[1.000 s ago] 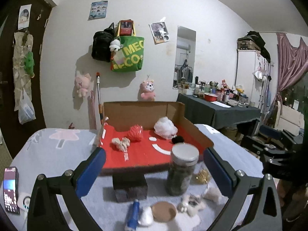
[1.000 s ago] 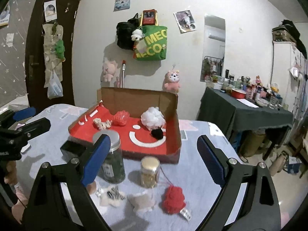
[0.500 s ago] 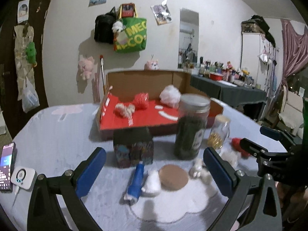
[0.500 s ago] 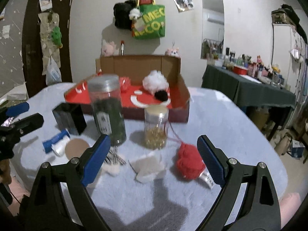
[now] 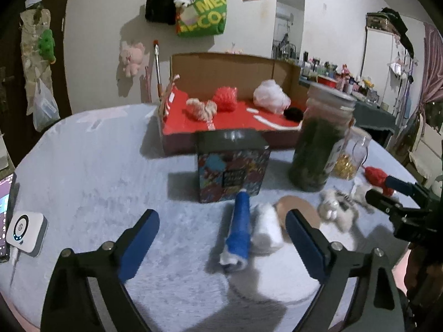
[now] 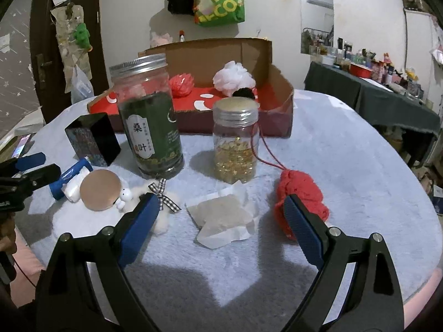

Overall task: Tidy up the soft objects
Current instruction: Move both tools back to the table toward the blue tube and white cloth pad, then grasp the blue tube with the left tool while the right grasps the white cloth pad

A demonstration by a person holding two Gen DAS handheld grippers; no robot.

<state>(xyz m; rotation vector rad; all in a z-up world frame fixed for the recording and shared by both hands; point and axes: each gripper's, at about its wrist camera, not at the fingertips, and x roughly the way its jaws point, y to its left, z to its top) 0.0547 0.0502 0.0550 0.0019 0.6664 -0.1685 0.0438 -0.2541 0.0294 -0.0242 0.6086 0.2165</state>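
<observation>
- Step in hand: the approach. I held my left hand-held gripper (image 5: 223,238) over the blue-and-white roll (image 5: 239,233); its jaws, which had just been narrowing a little, stood wide and gripped nothing, the roll lying between them untouched.
- My right hand-held gripper (image 6: 221,222) was likewise spread and empty, above the pale folded cloth (image 6: 221,217).
- Landmark: the red-floored cardboard box (image 6: 279,102) at the far side of the bench (image 5: 91,166). Every loose soft thing lay on my side of it.
- Count inside the box: four soft items, namely a red puff (image 5: 225,98), a white puff (image 5: 270,96), a braided cream piece (image 5: 200,108) and a small black ball (image 5: 293,114).
- Count in front of the box: one roll, one cloth, one red yarn ball (image 6: 300,193), one small white plush (image 6: 155,203); also two jars, one dark tin (image 5: 232,170).
- Next move, as I judged it: closing the left jaws on the roll, then carrying it over the tin into the box.
</observation>
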